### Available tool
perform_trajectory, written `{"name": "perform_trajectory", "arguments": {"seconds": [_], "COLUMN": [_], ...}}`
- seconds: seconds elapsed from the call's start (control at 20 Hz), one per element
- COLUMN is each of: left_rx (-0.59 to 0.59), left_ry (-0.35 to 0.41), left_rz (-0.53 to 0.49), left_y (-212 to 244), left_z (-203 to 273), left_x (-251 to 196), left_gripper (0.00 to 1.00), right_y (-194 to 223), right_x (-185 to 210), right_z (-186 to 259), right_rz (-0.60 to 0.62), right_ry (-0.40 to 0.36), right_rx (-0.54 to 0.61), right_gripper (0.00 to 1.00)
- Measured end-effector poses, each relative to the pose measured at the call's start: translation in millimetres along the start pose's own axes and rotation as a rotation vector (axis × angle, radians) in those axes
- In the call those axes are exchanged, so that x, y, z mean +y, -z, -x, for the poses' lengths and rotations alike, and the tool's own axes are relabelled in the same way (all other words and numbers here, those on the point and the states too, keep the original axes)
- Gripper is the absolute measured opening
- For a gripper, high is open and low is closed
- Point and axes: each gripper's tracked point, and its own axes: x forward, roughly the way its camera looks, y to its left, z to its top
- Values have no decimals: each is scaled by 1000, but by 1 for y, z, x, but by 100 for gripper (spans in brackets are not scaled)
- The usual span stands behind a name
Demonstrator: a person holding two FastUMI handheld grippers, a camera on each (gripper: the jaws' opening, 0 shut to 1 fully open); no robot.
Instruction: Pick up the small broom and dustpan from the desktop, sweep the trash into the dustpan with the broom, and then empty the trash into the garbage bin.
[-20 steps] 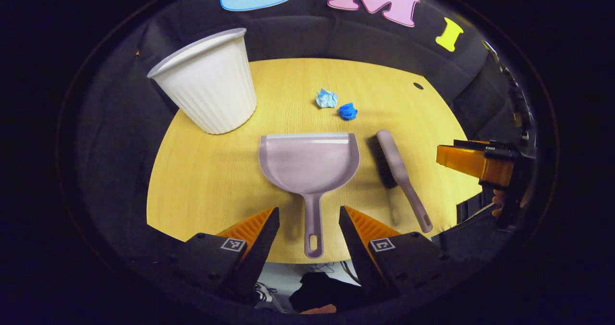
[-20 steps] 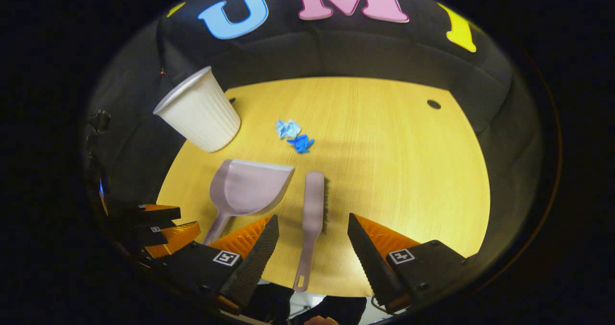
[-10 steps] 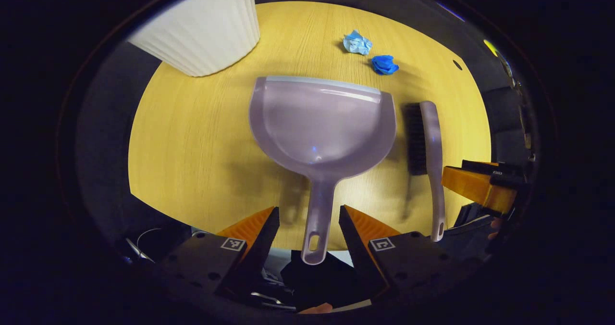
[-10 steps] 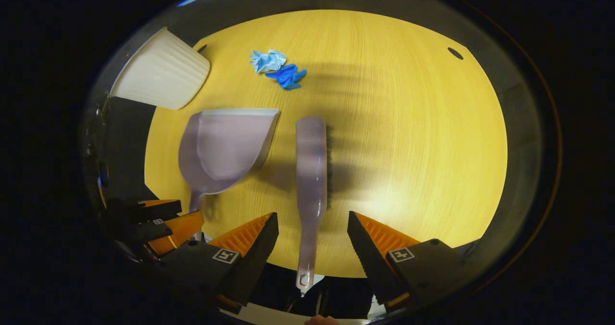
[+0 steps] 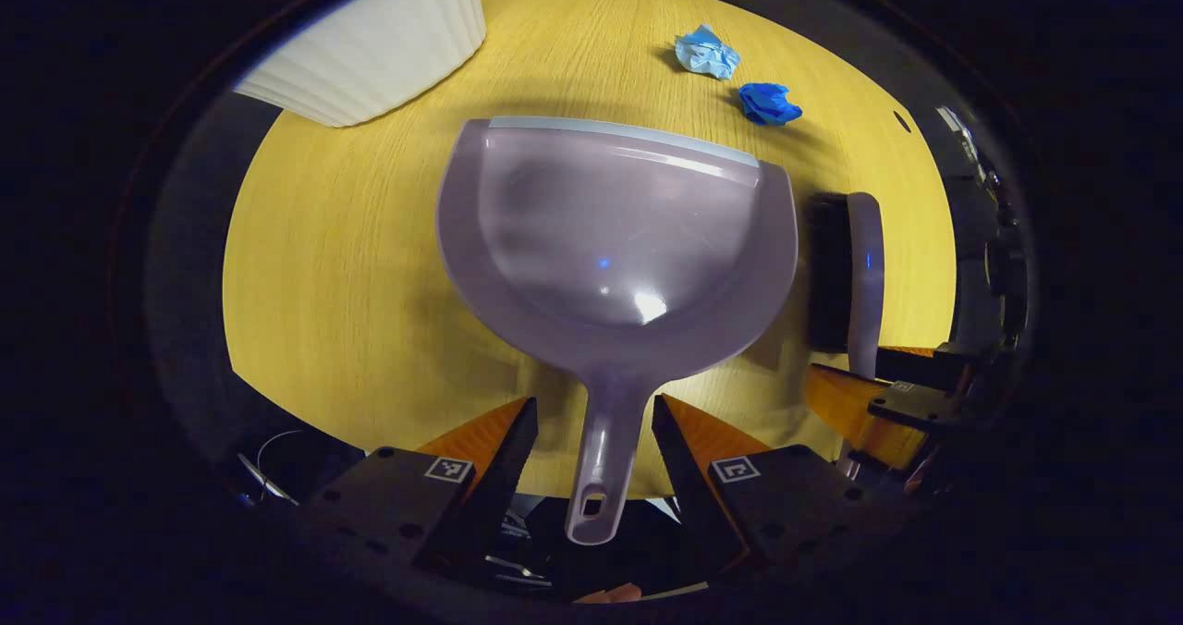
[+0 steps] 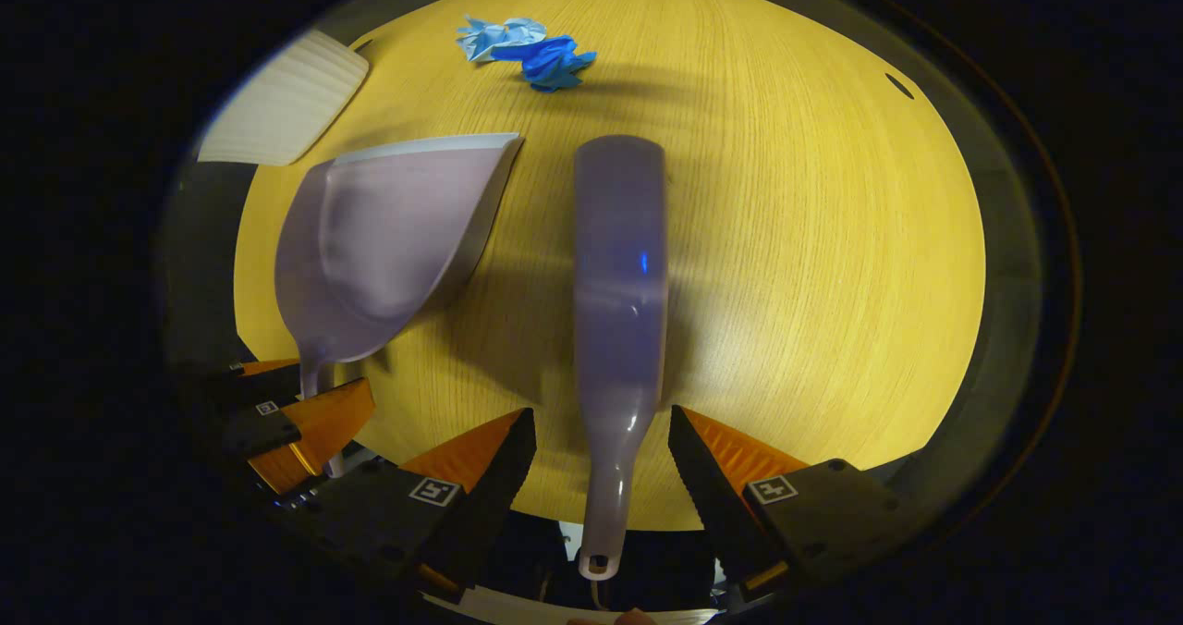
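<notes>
Dustpan (image 5: 615, 237): lying flat on the desktop (image 5: 333, 274), mouth toward the trash, handle poking out between our left gripper (image 5: 591, 422) jaws, which stand apart and clamp nothing.
Broom (image 6: 617, 274): flat just right of the dustpan, handle between our right gripper (image 6: 599, 431) jaws, also spread wide, no squeeze.
Trash: two blue paper wads (image 6: 531, 50), loose on the wood, beyond both tools.
Bin: white garbage bin (image 5: 370, 47), far left corner.
Progress: we reckon both grabs are lined up; sweeping and emptying remain while the wads lie out.
Hard to tell: bin's rim and inside are cut off; broom bristles mostly hidden in the right gripper view.
</notes>
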Motion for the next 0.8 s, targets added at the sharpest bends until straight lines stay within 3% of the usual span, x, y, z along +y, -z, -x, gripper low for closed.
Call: {"name": "perform_trajectory", "arguments": {"seconds": [0.1, 0.15, 0.3, 0.35, 0.4, 0.45, 0.5, 0.55, 0.6, 0.75, 0.8], "left_rx": [10, 13, -15, -18, -20, -22, -19, -22, -25, -19, -17], "left_ry": [-2, 2, -29, -30, -26, -10, -9, -10, -5, -5, -5], "left_rz": [-9, -16, -49, -57, -63, -77, -86, -98, -111, -113, -119], "left_y": [-3, -5, -19, -21, -23, -24, -24, -25, -26, -26, -26], "left_z": [-4, -6, -9, -11, -11, -12, -13, -15, -14, -19, -15], "left_x": [-1, -4, 0, -1, -3, -6, -8, -9, -10, -13, -13], "left_gripper": [76, 77, 77, 76, 76, 75, 73, 69, 66, 53, 49], "right_y": [0, 0, -3, -3, -2, -3, -3, -3, -2, -2, -2], "right_x": [-2, -1, -5, -7, -8, -8, -9, -9, -10, -8, -7], "right_z": [-3, -5, -7, -7, -8, -6, -7, -8, -7, -7, -8], "right_rz": [8, 4, 2, -1, -5, -6, -1, 12, 18, -4, 2], "right_ry": [20, 15, 28, 32, 34, 24, 27, 27, 23, 8, 3], "right_rx": [2, 2, -3, -3, -2, -3, -3, -4, -6, -6, -8], "right_gripper": [96, 87, 77, 86, 73, 90, 69, 65, 54, 51, 34]}}
